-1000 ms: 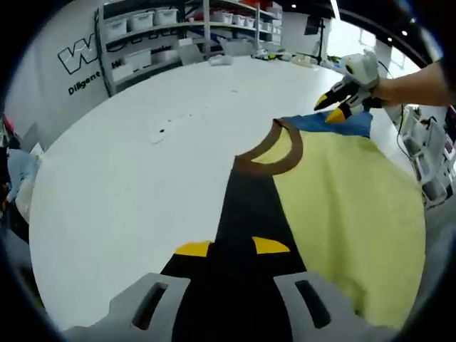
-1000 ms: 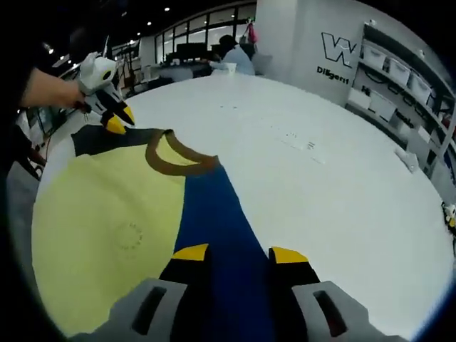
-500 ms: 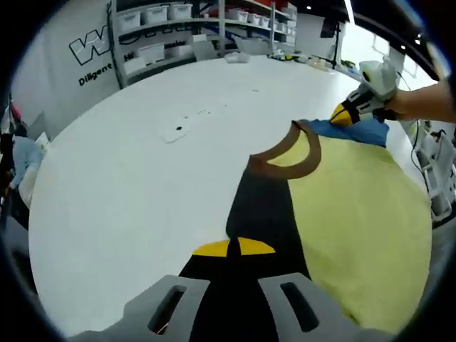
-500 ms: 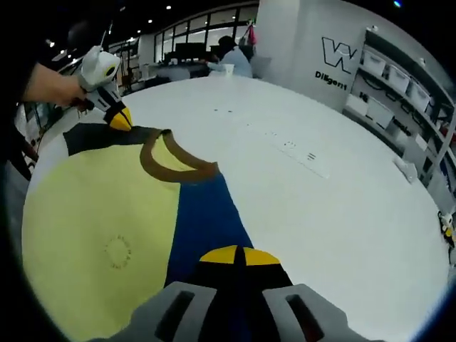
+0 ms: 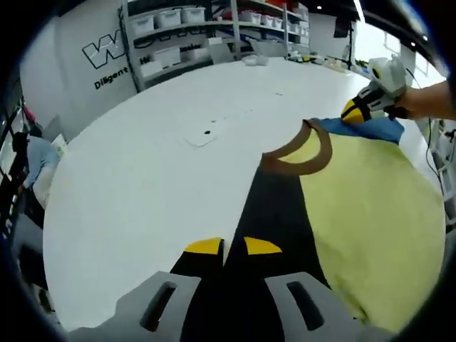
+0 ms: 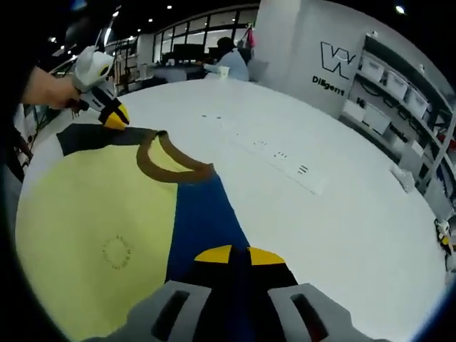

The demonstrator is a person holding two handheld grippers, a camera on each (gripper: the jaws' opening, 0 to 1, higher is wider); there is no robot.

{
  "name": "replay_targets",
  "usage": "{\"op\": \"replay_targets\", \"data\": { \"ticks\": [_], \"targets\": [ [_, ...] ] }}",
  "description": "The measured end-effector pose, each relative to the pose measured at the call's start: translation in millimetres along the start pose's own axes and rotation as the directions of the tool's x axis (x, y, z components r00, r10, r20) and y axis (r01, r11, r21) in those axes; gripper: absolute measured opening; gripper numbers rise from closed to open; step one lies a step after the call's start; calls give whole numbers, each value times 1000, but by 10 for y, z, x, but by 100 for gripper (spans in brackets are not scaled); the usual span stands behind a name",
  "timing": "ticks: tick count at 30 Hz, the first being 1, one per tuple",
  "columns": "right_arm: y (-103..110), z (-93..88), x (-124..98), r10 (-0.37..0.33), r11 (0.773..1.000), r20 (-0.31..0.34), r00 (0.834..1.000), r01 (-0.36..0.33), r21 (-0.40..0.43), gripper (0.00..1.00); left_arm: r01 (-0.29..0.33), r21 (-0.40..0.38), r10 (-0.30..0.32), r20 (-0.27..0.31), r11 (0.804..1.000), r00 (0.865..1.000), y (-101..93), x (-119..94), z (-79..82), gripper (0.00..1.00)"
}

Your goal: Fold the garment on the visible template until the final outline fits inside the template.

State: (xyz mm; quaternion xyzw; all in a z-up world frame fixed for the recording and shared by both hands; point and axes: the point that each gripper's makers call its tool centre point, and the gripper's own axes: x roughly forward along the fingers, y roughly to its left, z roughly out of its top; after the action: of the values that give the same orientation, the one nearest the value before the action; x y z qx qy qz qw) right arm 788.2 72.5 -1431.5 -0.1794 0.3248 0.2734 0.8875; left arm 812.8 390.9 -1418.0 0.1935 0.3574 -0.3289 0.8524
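Observation:
A yellow T-shirt [image 5: 370,206] with a brown collar [image 5: 299,149] and dark blue sleeves lies flat on the white table [image 5: 142,178]. My left gripper [image 5: 233,246] is shut on the near dark sleeve [image 5: 271,206], its yellow tips almost touching over the cloth. In the same view my right gripper [image 5: 356,110] pinches the far blue sleeve at the upper right. In the right gripper view, my right gripper [image 6: 239,254] is shut on the blue sleeve [image 6: 203,221] beside the yellow body [image 6: 92,214], and my left gripper [image 6: 112,115] holds the far dark sleeve.
A thin white strip with dark marks [image 5: 206,134] lies on the table beyond the collar [image 6: 167,167]. Shelves with bins [image 5: 185,28] line the wall. A person [image 6: 231,57] sits at the table's far side. The table edge curves close by the shirt's hem.
Both grippers' yellow tips, apart around the sleeves a second ago, have come together on the cloth. Both views have shifted slightly.

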Motion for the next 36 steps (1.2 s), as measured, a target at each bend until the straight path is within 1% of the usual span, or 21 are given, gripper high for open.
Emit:
{"op": "replay_targets", "data": {
  "ticks": [4, 5, 6, 7, 9, 11, 12, 13, 14, 15, 17, 19, 20, 21, 22, 25, 26, 28, 32, 35, 36],
  "targets": [
    [147, -98, -227, 33, 999, 19, 999, -32, -29, 8, 10, 6, -10, 22, 1000, 1000, -3, -279, -99, 25],
    [160, -118, -290, 30, 999, 25, 999, -29, -34, 9, 12, 7, -12, 24, 1000, 1000, -3, -354, -134, 26],
    [227, -124, -379, 49, 998, 56, 997, -48, -28, 9, 1, 7, -2, 41, 1000, 999, 3, -472, -196, 27],
    [262, -164, -443, 53, 998, 57, 997, -51, -31, 10, 5, 14, -5, 42, 1000, 999, -7, -545, -264, 27],
    [307, -295, -566, 53, 998, 49, 997, -50, -49, 13, -5, 36, 4, 15, 999, 1000, 8, -681, -468, 29],
    [309, -438, -674, 50, 998, 46, 998, -48, -49, 14, -10, 18, 10, -8, 1000, 1000, 25, -772, -641, 32],
    [296, -514, -711, 46, 998, 36, 998, -45, -42, 15, -9, 6, 9, -5, 1000, 1000, 18, -799, -705, 32],
    [262, -621, -767, 35, 999, 26, 999, -34, -21, 16, -15, 1, 15, -35, 1000, 999, 46, -835, -842, 35],
    [255, -658, -785, 33, 999, 22, 999, -33, -6, 17, -29, -14, 28, -60, 999, 998, 64, -864, -944, 37],
    [229, -746, -832, 30, 1000, 16, 999, -30, 8, 19, -32, -49, 28, -83, 998, 996, 89, -895, -1068, 39],
    [191, -889, -915, 19, 1000, -5, 1000, -18, 20, 19, -38, -47, 34, -95, 998, 995, 108, -934, -1200, 45],
    [149, -1047, -978, 16, 999, -30, 999, -14, 42, 21, -61, -45, 54, -140, 997, 989, 150, -978, -1360, 49],
    [134, -1021, -1000, 17, 995, 15, 1000, -19, 94, 23, -28, -72, 25, -41, 997, 999, 109, -954, -1271, 49],
    [67, -1097, -1040, 11, 994, -5, 1000, -10, 109, 25, -44, -98, 36, -84, 994, 996, 153, -1005, -1378, 51],
    [35, -1124, -1060, 9, 993, -1, 1000, -9, 114, 26, -67, -136, 55, -95, 988, 994, 209, -1053, -1450, 55],
    [-42, -1205, -1119, 8, 986, 11, 1000, -10, 164, 29, -68, -152, 56, -83, 986, 995, 287, -1107, -1541, 59],
    [-93, -1238, -1147, 5, 988, 7, 1000, -6, 154, 29, -67, -175, 54, -76, 982, 996, 296, -1129, -1573, 60],
    [-177, -1275, -1175, -12, 985, -8, 1000, 13, 173, 27, -72, -177, 60, -68, 982, 996, 325, -1151, -1590, 61],
    [-193, -1274, -1178, -7, 985, -16, 1000, 10, 175, 28, -74, -175, 63, -68, 982, 996, 311, -1152, -1579, 63],
    [-203, -1272, -1187, -5, 985, -41, 999, 12, 170, 29, -85, -176, 73, -72, 981, 995, 319, -1159, -1581, 65],
    [-213, -1263, -1201, -7, 986, -39, 999, 13, 165, 28, -86, -172, 74, -76, 981, 994, 313, -1180, -1580, 63]
  ]
}}
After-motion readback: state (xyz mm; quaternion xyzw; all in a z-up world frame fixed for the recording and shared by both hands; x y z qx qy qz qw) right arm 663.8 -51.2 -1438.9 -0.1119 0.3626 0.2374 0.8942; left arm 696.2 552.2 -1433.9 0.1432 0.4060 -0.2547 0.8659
